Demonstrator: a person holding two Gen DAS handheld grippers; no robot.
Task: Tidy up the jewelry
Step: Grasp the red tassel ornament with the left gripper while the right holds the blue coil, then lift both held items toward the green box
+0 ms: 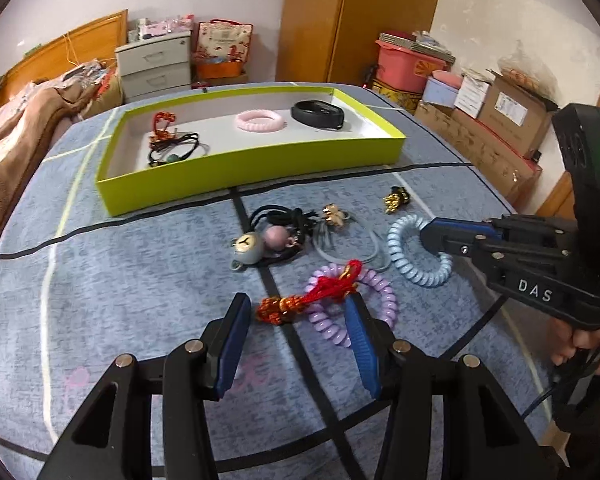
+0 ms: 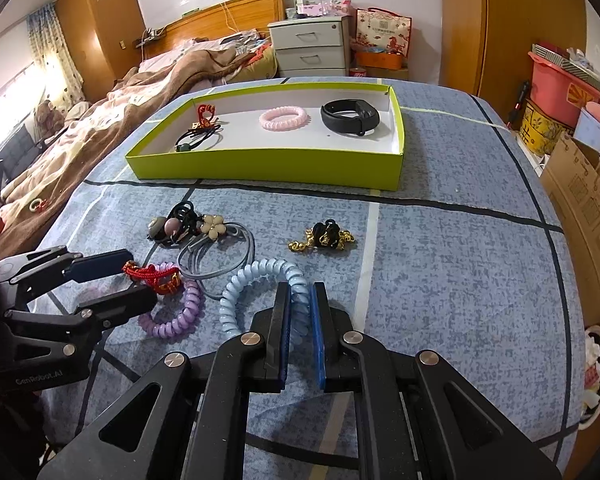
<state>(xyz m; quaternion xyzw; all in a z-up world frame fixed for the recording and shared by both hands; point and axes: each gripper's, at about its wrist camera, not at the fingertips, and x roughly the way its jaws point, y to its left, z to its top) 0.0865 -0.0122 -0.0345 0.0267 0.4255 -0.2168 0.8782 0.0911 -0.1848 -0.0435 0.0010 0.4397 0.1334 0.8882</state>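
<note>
White plastered walls close in a crowded bedroom. A wooden headboard (image 2: 236, 10) backs a bed heaped with a brown blanket (image 2: 112, 120), and beside it stands a pale drawer unit (image 2: 310, 50) with a red-patterned bag (image 2: 384, 34) next to it. Tall wooden wardrobes (image 1: 360, 20) fill the far wall. Daylight comes through a curtained window (image 2: 48, 60) on the left — bright, washed out. Cardboard boxes (image 1: 504, 120) and a pink tub (image 1: 406, 64) line the right side.

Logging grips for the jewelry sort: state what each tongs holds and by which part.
Right tongs pinch the blue coil band across its near side. Left tongs stand open around the red tassel charm, holding nothing.
</note>
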